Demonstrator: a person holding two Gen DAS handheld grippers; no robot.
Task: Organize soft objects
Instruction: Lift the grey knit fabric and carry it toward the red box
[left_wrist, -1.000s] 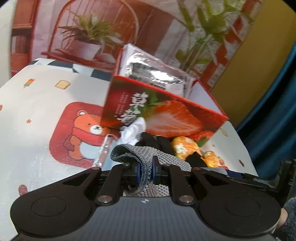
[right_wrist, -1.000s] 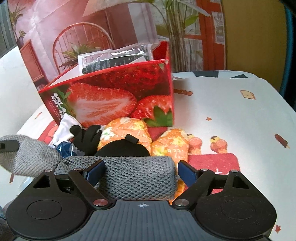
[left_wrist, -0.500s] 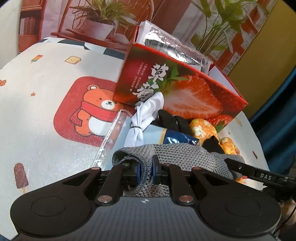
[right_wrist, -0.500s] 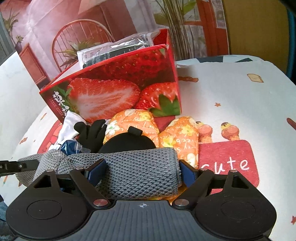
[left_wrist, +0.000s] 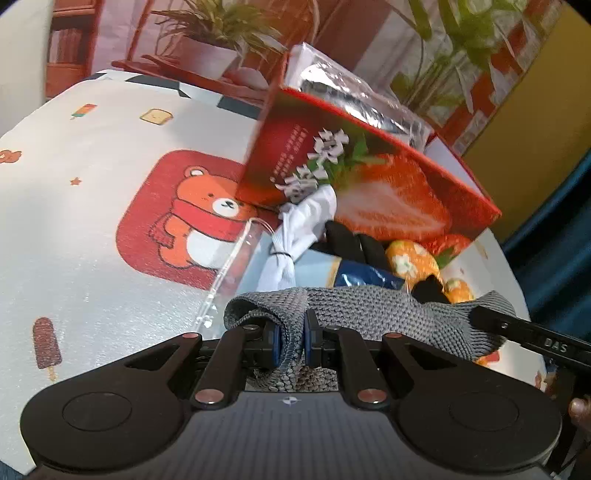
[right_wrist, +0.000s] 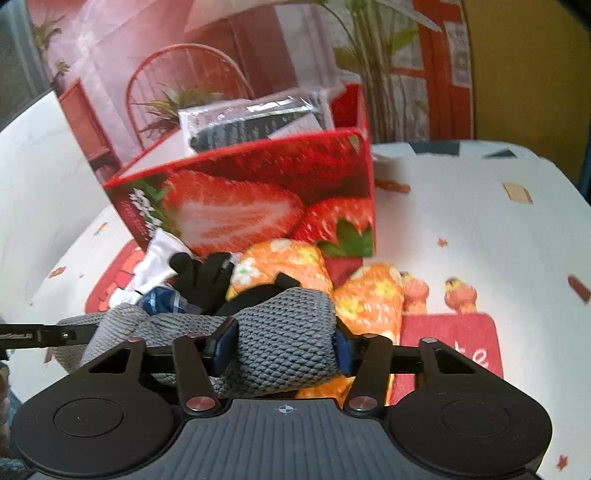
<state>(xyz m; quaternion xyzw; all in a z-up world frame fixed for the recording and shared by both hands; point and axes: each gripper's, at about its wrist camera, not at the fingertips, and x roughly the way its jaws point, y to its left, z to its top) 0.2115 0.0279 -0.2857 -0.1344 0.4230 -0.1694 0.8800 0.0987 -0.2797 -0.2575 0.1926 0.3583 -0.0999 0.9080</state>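
A: Start at the left. The left gripper (left_wrist: 291, 341) has its jaws pressed nearly together, pinching one end of the grey knitted cloth (left_wrist: 369, 314). Why so tight?

B: Likely to anchor that end while the other hand gathers the rest. The cloth stretches across from it, just above the pile on the table (left_wrist: 92, 155).

A: And the pile itself?

B: A white tied bundle (left_wrist: 299, 229), a black glove (right_wrist: 201, 275), something blue in a clear wrapper (left_wrist: 365, 275), and two orange flowered pieces (right_wrist: 284, 264), all lying against the front of the strawberry box (right_wrist: 258, 206). A silver packet (right_wrist: 255, 118) already sticks out of the box, so that looks like the place where things go.

A: The right side?

B: The right gripper (right_wrist: 284, 349) is closing its jaws around the bunched-up far end of the grey cloth, which sits between the blue pads. Whether they already squeeze it firmly is hard to say.

A: What can't be made out?

B: The cloth's underside, the inside of the box, and what the blue wrapped thing is. Both gripper bodies cover the near edge of the table.
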